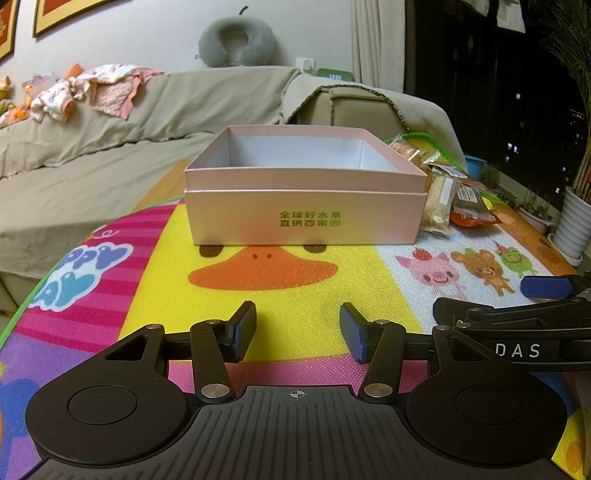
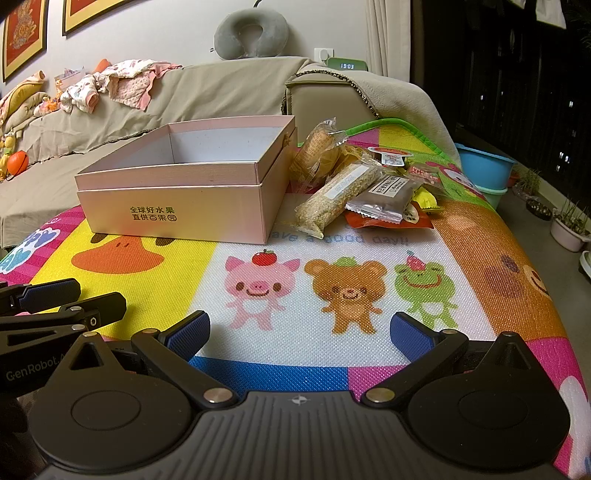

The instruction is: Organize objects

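An open pink cardboard box [image 1: 304, 218] [image 2: 177, 214] with green print stands on a colourful cartoon mat [image 1: 295, 295] [image 2: 332, 236]; its inside looks bare. To its right lies a heap of wrapped snack packets [image 2: 354, 184] [image 1: 443, 192]. My left gripper [image 1: 298, 330] hovers low over the mat in front of the box, open, nothing between its fingers. My right gripper [image 2: 300, 336] is open wide over the pig and bear drawings, nothing in it, short of the snacks. Each gripper shows at the other view's edge.
A beige covered sofa [image 1: 110, 155] with baby clothes [image 2: 110, 85] and a grey neck pillow [image 2: 251, 33] runs behind the mat. Blue tubs [image 2: 484, 170] and white plant pots [image 2: 569, 225] stand on the floor at right, beside a dark window.
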`<state>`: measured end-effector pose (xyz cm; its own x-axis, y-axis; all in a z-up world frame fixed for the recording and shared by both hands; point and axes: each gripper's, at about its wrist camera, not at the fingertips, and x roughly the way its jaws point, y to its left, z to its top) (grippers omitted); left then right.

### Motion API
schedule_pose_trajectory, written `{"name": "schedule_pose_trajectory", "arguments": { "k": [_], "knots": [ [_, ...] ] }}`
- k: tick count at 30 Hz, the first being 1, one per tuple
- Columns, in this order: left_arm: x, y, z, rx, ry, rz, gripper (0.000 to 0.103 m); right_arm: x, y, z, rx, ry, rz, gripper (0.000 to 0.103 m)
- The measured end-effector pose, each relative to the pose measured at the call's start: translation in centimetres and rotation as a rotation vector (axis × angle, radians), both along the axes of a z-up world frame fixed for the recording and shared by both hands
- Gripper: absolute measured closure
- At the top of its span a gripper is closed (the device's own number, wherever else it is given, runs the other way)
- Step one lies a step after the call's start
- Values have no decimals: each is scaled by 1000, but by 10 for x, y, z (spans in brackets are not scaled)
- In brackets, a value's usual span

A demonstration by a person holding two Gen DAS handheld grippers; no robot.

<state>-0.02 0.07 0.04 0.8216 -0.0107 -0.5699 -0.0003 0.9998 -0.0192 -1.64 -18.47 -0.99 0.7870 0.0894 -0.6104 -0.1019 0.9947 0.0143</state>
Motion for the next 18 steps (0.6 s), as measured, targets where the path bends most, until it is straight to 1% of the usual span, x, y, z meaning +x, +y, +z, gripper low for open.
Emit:
{"name": "schedule_pose_trajectory", "arguments": {
  "k": [18],
  "knots": [
    [-4,-1,1,5,1,0,48,0,0,0,0,0,0,0]
  ]
}}
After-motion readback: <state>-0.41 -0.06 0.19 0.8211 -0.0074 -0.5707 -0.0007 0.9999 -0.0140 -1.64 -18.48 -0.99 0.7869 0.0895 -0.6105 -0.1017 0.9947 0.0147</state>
